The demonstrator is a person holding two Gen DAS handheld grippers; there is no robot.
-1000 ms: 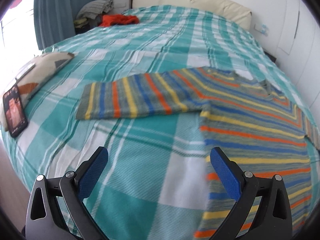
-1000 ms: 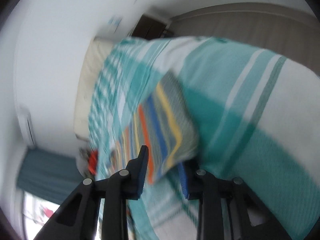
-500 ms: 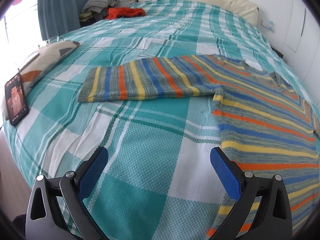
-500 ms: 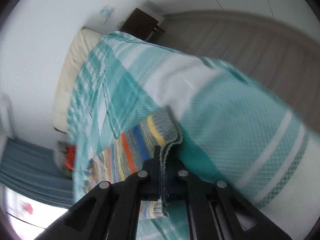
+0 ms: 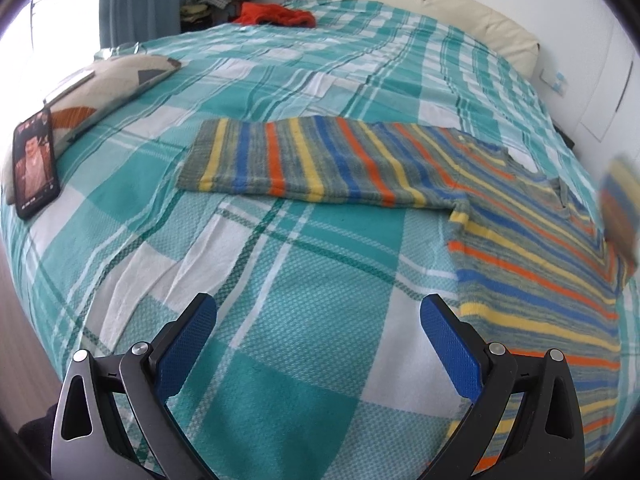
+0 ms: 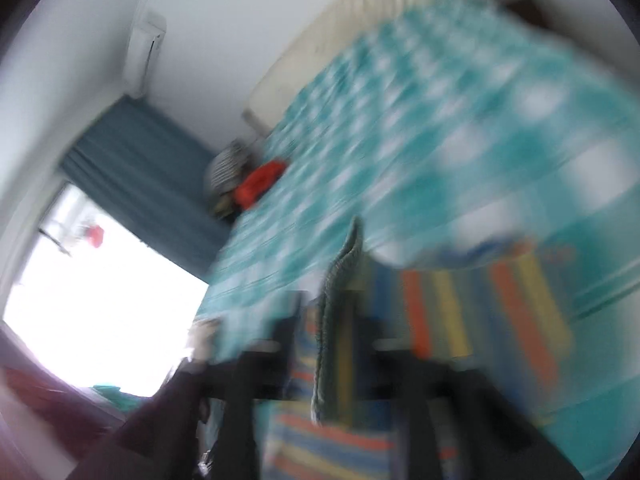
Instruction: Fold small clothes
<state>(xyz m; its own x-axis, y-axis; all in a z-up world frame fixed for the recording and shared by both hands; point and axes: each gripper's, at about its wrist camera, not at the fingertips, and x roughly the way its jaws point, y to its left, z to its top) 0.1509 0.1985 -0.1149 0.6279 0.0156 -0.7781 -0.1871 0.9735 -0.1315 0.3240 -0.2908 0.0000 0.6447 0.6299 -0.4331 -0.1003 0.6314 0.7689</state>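
The striped sweater (image 5: 500, 216) lies flat on the plaid bed (image 5: 280, 280), 1 sleeve stretched left. The right gripper (image 6: 324, 320) has swung its cuff (image 6: 340, 300) up; its jaws have just been opening, cuff between them, grip unclear through blur. The left gripper (image 5: 318, 336) hovers, spread and empty

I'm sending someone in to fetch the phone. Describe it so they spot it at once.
Start at the big bed with the teal and white checked bedspread and go to its window-side edge. There a beige patterned cushion lies flat; the phone rests by it. It is a dark slab with a lit screen, the only hard, glossy thing among fabrics.
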